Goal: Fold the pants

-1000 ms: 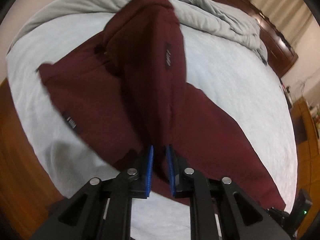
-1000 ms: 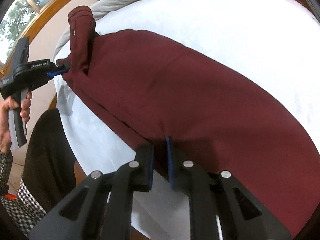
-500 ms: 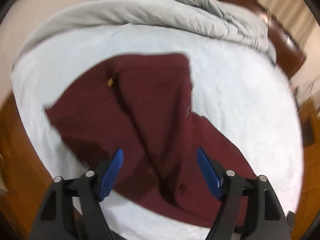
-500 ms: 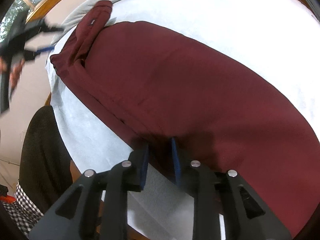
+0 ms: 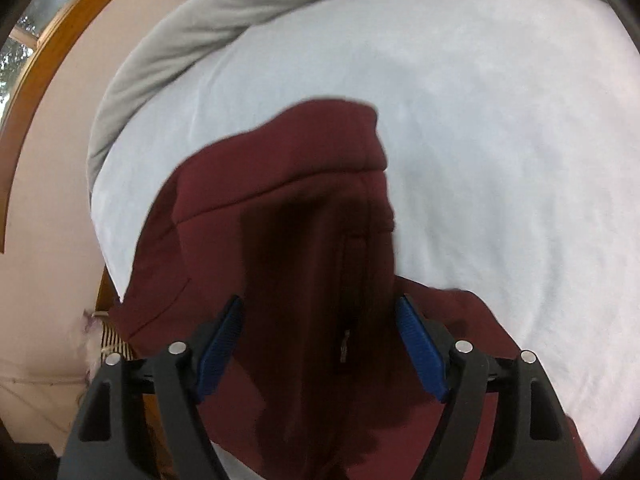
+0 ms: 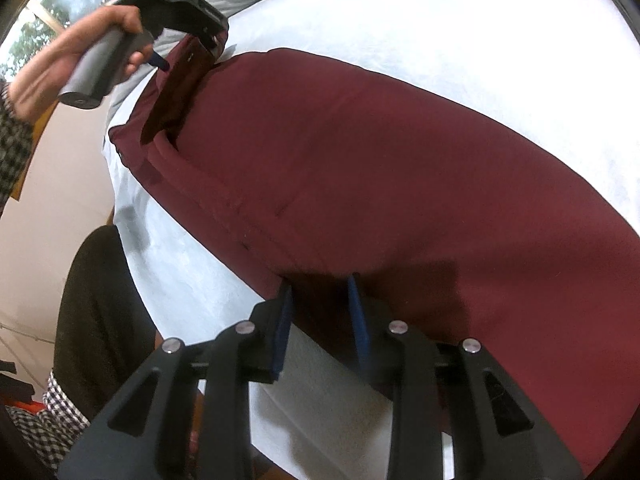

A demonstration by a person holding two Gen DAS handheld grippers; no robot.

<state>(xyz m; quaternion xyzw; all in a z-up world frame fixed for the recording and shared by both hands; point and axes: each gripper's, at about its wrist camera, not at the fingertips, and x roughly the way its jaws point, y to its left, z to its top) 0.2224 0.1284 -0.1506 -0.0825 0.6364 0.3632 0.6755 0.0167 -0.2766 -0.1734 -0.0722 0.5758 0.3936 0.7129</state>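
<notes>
Mostly white sheet (image 5: 500,128); grey duvet (image 5: 224,12) bunched beyond; window (image 6: 60,4) left.

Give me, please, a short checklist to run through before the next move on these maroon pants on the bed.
1. Left gripper free of cloth: ok; pads wide apart and easing inward, fabric below them, not pinched.
2. Right gripper released: cannot tell; jaws opening, pants edge between the pads, contact unclear.
3. Pants lying flat on the bed: ok along the long stretch; smooth, no big wrinkles.
4. Folded-over end lined up with the layer beneath: not ok; it sits askew, lower layer showing beside it.
5. Pants fully on the mattress: cannot tell; near edge runs close to the bed's edge.
</notes>
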